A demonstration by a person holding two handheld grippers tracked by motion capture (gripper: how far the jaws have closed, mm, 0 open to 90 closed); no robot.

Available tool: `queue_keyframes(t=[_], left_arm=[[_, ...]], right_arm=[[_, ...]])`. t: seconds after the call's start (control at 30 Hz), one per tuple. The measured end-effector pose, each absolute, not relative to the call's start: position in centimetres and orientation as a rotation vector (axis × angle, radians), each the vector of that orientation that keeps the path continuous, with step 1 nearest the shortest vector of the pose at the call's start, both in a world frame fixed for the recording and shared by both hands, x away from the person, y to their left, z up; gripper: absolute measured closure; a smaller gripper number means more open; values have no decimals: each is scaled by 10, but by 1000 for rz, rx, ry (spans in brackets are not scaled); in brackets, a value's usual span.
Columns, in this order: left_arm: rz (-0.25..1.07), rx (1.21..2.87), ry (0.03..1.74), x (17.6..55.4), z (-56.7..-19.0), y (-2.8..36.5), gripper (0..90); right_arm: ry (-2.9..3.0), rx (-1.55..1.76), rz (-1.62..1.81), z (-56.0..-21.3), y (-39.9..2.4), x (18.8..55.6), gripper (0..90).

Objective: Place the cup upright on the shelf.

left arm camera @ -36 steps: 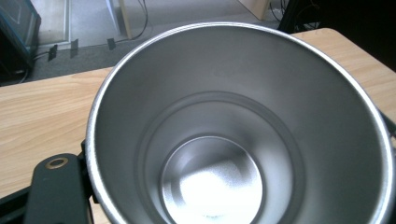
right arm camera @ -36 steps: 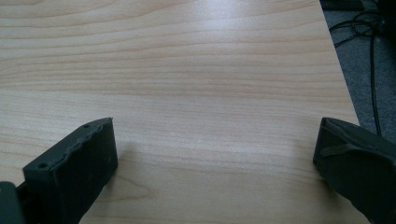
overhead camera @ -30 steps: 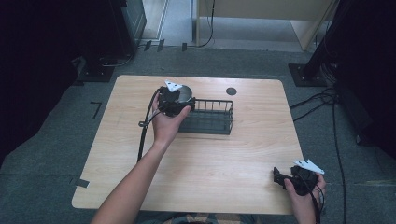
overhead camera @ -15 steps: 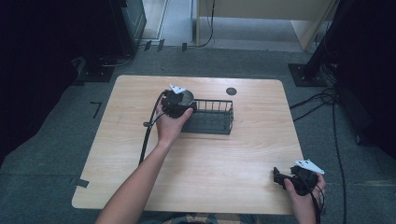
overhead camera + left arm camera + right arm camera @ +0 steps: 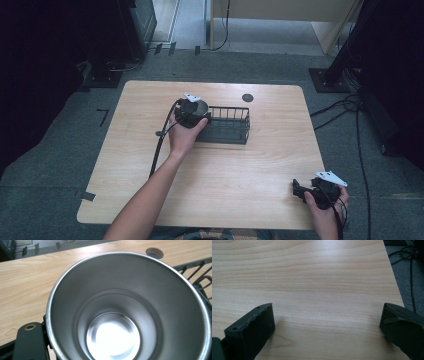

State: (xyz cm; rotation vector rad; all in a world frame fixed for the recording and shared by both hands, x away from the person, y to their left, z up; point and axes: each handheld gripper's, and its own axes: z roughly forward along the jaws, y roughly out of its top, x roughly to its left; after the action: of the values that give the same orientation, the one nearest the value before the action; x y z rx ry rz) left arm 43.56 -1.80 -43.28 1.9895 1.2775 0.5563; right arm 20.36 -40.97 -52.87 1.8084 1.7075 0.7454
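1. The left gripper (image 5: 192, 111) clamps a steel cup (image 5: 127, 312) at the left end of the wire basket (image 5: 227, 125).
2. The right gripper (image 5: 300, 190), jaws wide apart, rests near the table's (image 5: 240, 170) right front corner, well apart from the basket.
3. Beyond the basket, a round grommet (image 5: 247, 97); grey carpet (image 5: 55, 160) surrounds the light wood table.

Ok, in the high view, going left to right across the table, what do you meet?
Left gripper with the steel cup → wire basket → table grommet → right gripper.
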Motion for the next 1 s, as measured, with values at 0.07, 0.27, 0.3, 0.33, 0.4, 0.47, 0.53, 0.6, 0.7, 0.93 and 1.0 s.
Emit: queue_keyframes(t=[0.07,0.27,0.3,0.33,0.4,0.47,0.53,0.6,0.7,0.93,1.0], left_arm=[[540,2005,1277,436,-435,-18,181],[533,2031,1258,437,-436,-19,155],[531,2035,1251,436,-435,-18,136],[531,2033,1248,436,-434,-18,126],[521,2025,1237,436,-433,-18,107],[526,2026,1223,435,-432,-17,86],[537,2015,1219,434,-430,-16,46],[536,2011,1214,434,-428,-15,34],[559,1982,1215,431,-421,-10,23],[570,1972,1214,423,-415,2,0],[565,1955,1216,419,-414,7,0]], right_arm=[[1707,1808,746,-529,-410,204,0],[1707,1809,745,-529,-410,204,0],[1707,1809,745,-529,-410,204,0],[1707,1809,745,-529,-410,204,0],[1707,1809,746,-529,-410,204,0],[1707,1809,746,-529,-410,204,0],[1707,1808,746,-529,-410,204,0],[1707,1809,746,-529,-410,204,0],[1706,1810,746,-529,-410,204,0],[1707,1809,746,-529,-410,204,0],[1707,1809,745,-529,-410,204,0]])
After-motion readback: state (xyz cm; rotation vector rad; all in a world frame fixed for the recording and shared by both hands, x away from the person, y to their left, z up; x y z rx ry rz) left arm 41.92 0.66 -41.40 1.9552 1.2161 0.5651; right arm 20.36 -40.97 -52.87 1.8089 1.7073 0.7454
